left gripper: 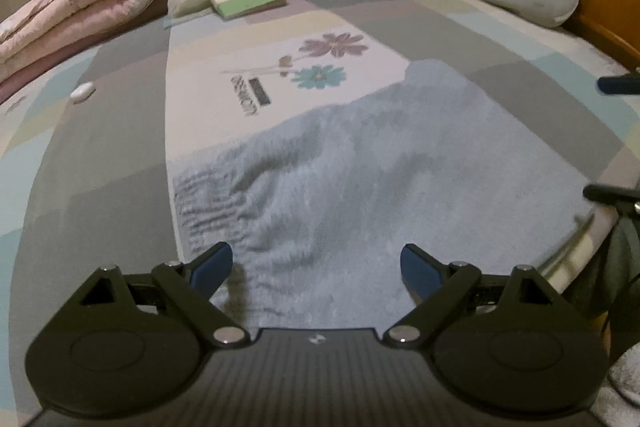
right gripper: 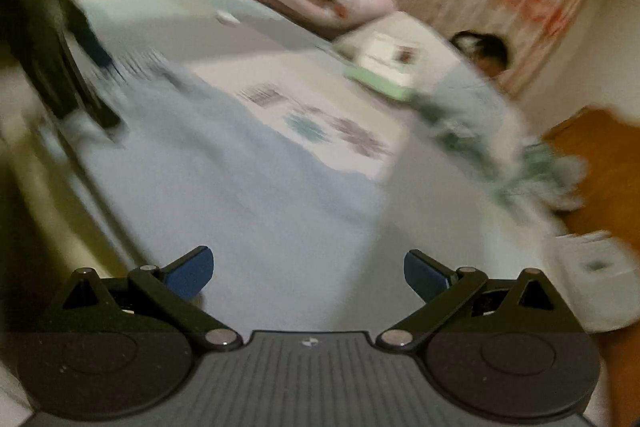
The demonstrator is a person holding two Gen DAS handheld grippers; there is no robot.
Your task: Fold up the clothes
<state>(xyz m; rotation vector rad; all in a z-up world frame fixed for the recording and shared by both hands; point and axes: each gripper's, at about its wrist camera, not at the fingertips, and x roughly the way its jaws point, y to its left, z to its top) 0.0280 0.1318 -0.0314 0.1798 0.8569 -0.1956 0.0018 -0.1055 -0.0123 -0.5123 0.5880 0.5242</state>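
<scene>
Both my grippers spread wide, empty. Pale blue garment (left gripper: 360,179) lies flat just ahead of my left gripper (left gripper: 316,267), running away up the bed; right gripper (right gripper: 308,275) hangs over its other side.

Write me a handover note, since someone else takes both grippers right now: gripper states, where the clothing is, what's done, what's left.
Left gripper: open, empty, above the near end of the light blue garment.
Right gripper: open, empty, over the same garment; its view is motion-blurred.
Garment: spread mostly flat on the bed, near edge by the bed's side.
Done: it looks laid out; whether any fold is made I cannot tell.
Left: grip the edges, fold.
</scene>
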